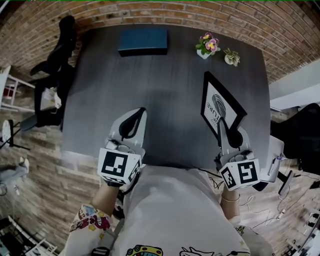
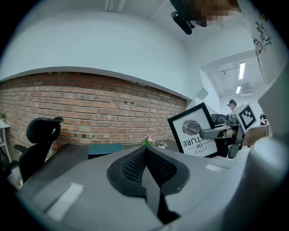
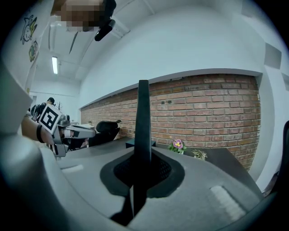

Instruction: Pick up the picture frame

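Note:
The picture frame (image 1: 220,104) is black with a white leaf print. My right gripper (image 1: 220,124) is shut on its near edge and holds it tilted on edge over the right side of the dark table (image 1: 165,90). In the right gripper view the picture frame (image 3: 143,118) shows edge-on as a thin black bar rising from the right gripper (image 3: 142,155). From the left gripper view the picture frame (image 2: 191,131) faces me with its print upside down. My left gripper (image 1: 142,111) hovers over the table's near left, shut with nothing between its fingers.
A dark blue box (image 1: 143,41) lies at the table's far edge. A small pot of flowers (image 1: 208,45) and a little green plant (image 1: 231,57) stand at the far right. A black office chair (image 1: 57,65) stands left of the table, against a brick wall (image 1: 210,12).

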### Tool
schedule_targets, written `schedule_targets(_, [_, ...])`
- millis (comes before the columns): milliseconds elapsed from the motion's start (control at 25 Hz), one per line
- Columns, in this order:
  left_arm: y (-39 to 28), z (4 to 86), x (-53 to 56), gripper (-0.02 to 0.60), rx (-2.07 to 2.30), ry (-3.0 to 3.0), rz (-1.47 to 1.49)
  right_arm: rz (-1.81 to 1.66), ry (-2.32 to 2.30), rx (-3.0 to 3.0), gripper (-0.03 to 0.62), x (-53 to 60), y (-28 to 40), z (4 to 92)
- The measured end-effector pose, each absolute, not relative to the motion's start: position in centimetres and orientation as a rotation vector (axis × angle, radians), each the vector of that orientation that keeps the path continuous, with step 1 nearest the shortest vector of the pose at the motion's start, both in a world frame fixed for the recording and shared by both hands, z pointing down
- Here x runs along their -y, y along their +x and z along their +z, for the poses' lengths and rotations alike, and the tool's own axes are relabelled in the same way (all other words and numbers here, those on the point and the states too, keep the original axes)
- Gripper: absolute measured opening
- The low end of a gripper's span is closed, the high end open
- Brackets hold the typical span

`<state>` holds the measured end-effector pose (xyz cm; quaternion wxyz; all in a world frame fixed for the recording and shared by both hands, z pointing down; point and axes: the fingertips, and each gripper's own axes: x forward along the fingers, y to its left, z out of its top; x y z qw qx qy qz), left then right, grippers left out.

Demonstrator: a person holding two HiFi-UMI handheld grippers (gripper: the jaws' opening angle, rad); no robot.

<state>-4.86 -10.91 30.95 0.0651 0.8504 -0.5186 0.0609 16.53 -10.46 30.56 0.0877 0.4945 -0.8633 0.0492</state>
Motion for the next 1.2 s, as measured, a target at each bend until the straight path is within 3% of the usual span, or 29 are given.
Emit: schedule_targets(1200, [-2.8, 32.5, 12.1, 0.014, 1.508, 2.633, 0.231, 0.249, 1.444, 2.583, 0.012, 9.8, 16.2, 33.1])
